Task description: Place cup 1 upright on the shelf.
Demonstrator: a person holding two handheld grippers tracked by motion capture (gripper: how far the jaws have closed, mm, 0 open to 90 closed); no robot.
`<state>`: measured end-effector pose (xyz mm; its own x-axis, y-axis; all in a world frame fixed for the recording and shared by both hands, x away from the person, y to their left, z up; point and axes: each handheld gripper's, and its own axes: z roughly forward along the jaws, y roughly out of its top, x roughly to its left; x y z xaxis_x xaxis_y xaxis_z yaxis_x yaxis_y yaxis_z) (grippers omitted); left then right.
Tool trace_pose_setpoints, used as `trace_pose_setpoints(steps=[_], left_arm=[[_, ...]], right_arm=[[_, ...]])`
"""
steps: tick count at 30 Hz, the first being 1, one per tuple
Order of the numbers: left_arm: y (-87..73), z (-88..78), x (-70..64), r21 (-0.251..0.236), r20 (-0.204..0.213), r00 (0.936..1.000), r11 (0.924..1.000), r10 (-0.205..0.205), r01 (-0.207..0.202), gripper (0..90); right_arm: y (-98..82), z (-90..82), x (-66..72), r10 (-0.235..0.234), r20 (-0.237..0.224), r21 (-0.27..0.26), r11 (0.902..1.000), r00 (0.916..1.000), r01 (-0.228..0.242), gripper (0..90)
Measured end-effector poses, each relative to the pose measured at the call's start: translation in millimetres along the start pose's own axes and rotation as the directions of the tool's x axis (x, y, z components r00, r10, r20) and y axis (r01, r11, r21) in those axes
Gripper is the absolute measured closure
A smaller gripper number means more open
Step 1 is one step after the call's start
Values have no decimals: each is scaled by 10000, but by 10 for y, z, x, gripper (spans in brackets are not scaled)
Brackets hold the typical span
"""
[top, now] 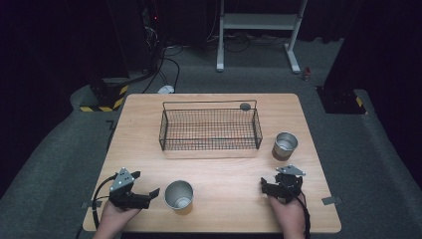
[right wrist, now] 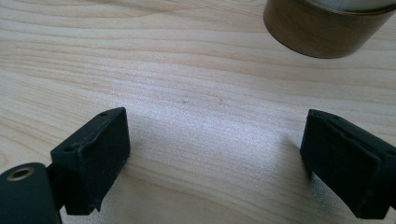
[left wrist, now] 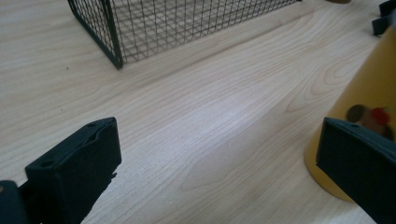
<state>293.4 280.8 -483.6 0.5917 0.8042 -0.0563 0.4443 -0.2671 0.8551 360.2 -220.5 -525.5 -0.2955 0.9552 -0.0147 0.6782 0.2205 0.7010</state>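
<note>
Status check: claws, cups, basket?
Left claw open beside near cup, not touching. Right claw open, empty, far cup ahead. Wire basket upright mid-table, nothing blocking.

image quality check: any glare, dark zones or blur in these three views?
High view: table well lit, surroundings nearly black, both cups shiny inside. Left gripper view: yellow cup soft at the frame edge, basket sharper. Right gripper view: pale sheen on the wood between the jaws, brown cup cropped at top.

so on the worktop [top: 219,169] there's two metal cups, near-left cup [top: 178,195] and right cup [top: 285,145], one wire basket [top: 209,129], plus two hand-held grippers, left hand-held gripper [top: 149,188] and right hand-held gripper [top: 269,182].
</note>
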Motion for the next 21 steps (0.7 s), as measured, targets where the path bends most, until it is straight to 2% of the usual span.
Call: trace_pose_setpoints(steps=[4,6,7,9,11,12,16,21], left_arm=[[19,-76,-67,-141,53,10000,9999,73,-72,3],[23,-113,-85,-373,233,9996,9991,189,-180,4],[23,-113,-85,-373,233,9996,9991,189,-180,4],[-17,-146,-112,-319,509,9984,9992,260,-244,5],[-34,-157,-137,-327,533,9982,9992,257,-240,4],[-49,-173,-161,-381,462,9984,9988,311,-294,4],[-59,-257,-258,-777,777,9966,9968,257,-196,4],[-63,-278,-347,-934,915,9949,9950,429,-343,5]], right_arm=[[1,0,1,11,9,-1,10000,10000,-11,83],[0,0,1,13,14,-2,10000,10000,-13,83],[0,0,1,13,14,-2,10000,10000,-13,83],[1,1,4,64,35,3,10000,10000,-64,83],[3,3,3,43,36,-6,10000,10000,-43,83],[3,4,2,41,48,-23,10000,10000,-41,83],[3,5,3,54,58,-21,10000,10000,-54,83],[3,5,3,52,58,-22,10000,10000,-52,83]])
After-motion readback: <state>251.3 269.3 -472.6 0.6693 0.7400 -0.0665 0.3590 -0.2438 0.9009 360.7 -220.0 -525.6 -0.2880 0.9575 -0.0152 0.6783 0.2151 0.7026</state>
